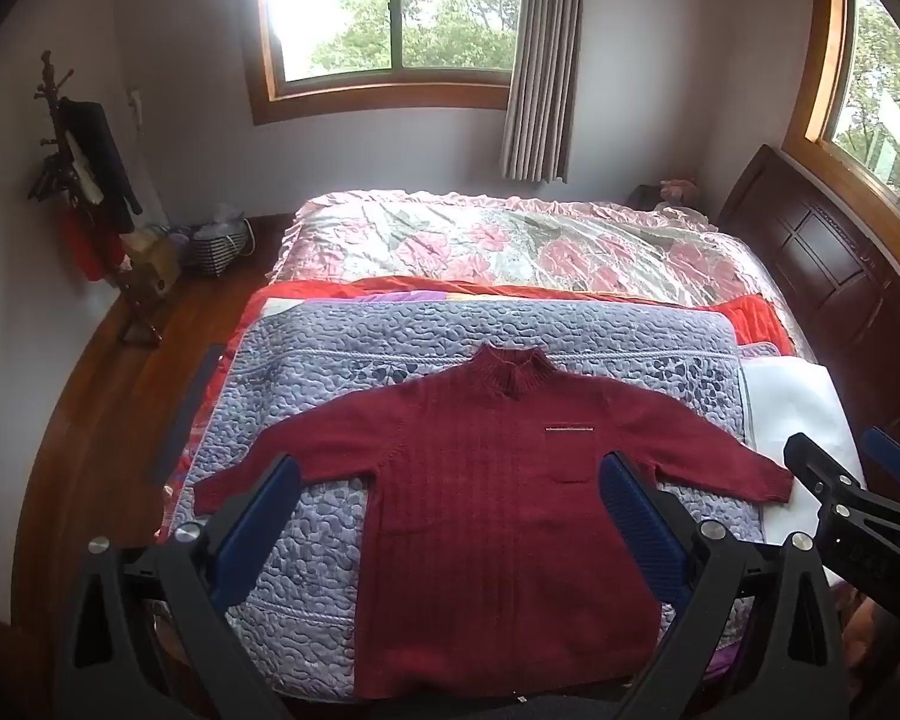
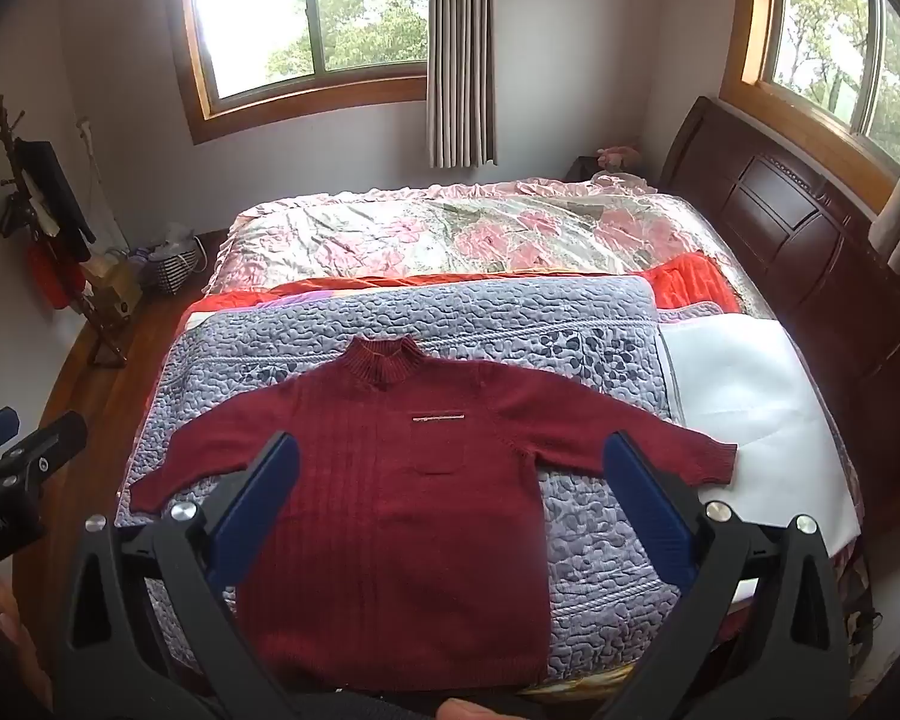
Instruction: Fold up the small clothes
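A dark red knit sweater (image 1: pixel 498 516) lies flat, front up, on a lilac quilted blanket (image 1: pixel 390 336), collar toward the far side and both sleeves spread out. The right wrist view shows the same sweater (image 2: pixel 390 528) on that blanket (image 2: pixel 450 312). My left gripper (image 1: pixel 450 480) hovers above the sweater's body, wide open, nothing between its blue pads. My right gripper (image 2: pixel 450 462) is also wide open and empty above the sweater's right half; it shows as well at the right edge of the left wrist view (image 1: pixel 852 462). The left gripper's tips (image 2: pixel 24 438) appear at that view's left edge.
The blanket covers the near part of a bed with a pink floral cover (image 1: pixel 510 240) and a dark wooden headboard (image 1: pixel 822 264) on the right. A white sheet (image 2: pixel 744 378) lies beside the right sleeve. A coat rack (image 1: pixel 84 198) and basket (image 1: pixel 222 246) stand on the wooden floor at left.
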Demonstrator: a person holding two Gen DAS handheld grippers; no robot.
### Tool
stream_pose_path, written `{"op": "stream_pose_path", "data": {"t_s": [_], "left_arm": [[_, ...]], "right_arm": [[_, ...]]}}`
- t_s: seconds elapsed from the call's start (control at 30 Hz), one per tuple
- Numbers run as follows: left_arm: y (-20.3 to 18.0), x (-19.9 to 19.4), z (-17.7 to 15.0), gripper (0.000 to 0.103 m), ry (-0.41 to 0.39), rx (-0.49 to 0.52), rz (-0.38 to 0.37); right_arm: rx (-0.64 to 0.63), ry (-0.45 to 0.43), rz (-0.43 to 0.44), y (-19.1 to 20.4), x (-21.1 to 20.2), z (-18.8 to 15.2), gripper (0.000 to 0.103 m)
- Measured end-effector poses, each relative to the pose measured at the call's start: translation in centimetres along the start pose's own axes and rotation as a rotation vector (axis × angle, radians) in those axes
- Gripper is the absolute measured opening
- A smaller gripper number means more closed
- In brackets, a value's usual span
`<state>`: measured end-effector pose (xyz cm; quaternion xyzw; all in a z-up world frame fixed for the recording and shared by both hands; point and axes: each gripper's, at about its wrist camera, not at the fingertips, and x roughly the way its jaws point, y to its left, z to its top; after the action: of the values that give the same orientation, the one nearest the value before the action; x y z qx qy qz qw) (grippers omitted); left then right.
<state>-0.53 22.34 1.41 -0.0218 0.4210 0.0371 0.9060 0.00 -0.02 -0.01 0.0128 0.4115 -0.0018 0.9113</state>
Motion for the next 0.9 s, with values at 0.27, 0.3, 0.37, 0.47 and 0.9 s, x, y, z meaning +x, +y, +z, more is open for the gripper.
{"op": "stream_pose_path", "data": {"t_s": [0.27, 0.3, 0.37, 0.47, 0.9], "left_arm": [[0.27, 0.28, 0.13, 0.099, 0.005, 0.001, -0.001], [0.71, 0.19, 0.15, 0.099, 0.005, -0.001, 0.000], [0.80, 0.62, 0.08, 0.099, 0.004, -0.001, -0.002], [0.97, -0.27, -0.03, 0.099, 0.002, -0.005, -0.002], [0.31, 0.61, -0.01, 0.099, 0.012, 0.005, -0.001]], "right_arm": [[-0.005, 0.005, -0.004, 0.12, -0.03, 0.02, 0.100], [-0.005, 0.005, -0.004, 0.16, -0.07, 0.03, 0.100], [-0.006, 0.007, -0.006, 0.52, 0.02, 0.11, 0.100], [-0.004, 0.005, -0.008, 0.71, -0.08, 0.21, 0.100], [-0.009, -0.004, -0.017, -0.20, -0.55, 0.21, 0.100]]}}
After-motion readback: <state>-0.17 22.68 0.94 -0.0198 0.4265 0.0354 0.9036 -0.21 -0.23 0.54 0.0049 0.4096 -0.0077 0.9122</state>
